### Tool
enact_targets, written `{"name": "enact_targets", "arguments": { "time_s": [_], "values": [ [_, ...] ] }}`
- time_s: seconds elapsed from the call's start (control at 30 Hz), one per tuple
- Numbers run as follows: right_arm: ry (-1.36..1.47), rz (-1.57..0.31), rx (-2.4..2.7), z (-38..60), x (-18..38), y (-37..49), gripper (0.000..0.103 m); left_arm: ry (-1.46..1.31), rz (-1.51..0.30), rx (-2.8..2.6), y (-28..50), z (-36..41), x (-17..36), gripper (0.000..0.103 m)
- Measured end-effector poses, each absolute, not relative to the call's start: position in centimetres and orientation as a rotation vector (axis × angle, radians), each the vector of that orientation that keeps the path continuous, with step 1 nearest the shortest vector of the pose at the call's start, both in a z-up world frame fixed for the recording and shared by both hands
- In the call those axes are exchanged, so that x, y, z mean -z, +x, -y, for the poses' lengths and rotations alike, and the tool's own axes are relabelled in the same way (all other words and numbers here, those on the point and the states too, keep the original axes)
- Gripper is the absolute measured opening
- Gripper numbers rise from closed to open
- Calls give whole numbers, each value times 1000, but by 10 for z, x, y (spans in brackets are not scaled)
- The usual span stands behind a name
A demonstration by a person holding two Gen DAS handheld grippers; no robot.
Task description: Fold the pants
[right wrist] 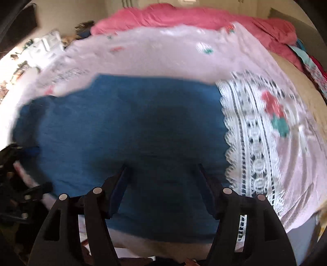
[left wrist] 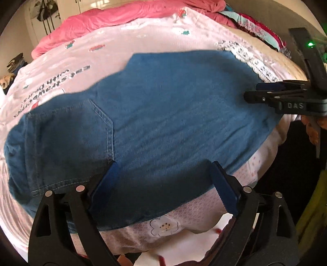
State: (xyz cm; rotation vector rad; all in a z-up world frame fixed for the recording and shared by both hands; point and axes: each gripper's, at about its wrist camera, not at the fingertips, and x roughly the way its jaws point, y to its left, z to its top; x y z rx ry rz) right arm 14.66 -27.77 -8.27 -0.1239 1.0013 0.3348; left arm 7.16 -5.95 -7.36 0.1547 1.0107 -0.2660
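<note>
Blue denim pants [left wrist: 163,114] lie flat and folded on a pink printed bedsheet [left wrist: 143,41], with a back pocket [left wrist: 77,131] at the left end. My left gripper [left wrist: 163,174] is open and hovers over the near edge of the pants. My right gripper [right wrist: 162,178] is open above the right half of the pants [right wrist: 122,126]. In the left wrist view it [left wrist: 250,93] comes in from the right, low over the pants' right end. The right wrist view is blurred.
A pink duvet [left wrist: 122,16] is bunched at the back of the bed. A white lace strip [right wrist: 251,143] lies right of the pants. Colourful clothes [left wrist: 261,30] are piled at the far right. The bed edge [left wrist: 255,167] drops off near me.
</note>
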Motion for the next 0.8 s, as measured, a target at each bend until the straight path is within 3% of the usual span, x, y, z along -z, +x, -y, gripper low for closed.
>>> {"name": "enact_targets", "arguments": {
  "time_s": [0.33, 0.43, 0.8],
  "values": [
    [208, -882, -356, 341, 52, 128, 69, 120, -993, 300, 66, 59, 62, 88],
    [262, -863, -329, 369, 41, 116, 81, 122, -950, 319, 64, 63, 45, 88],
    [267, -861, -215, 417, 55, 85, 81, 153, -911, 384, 83, 104, 20, 93]
  ]
}}
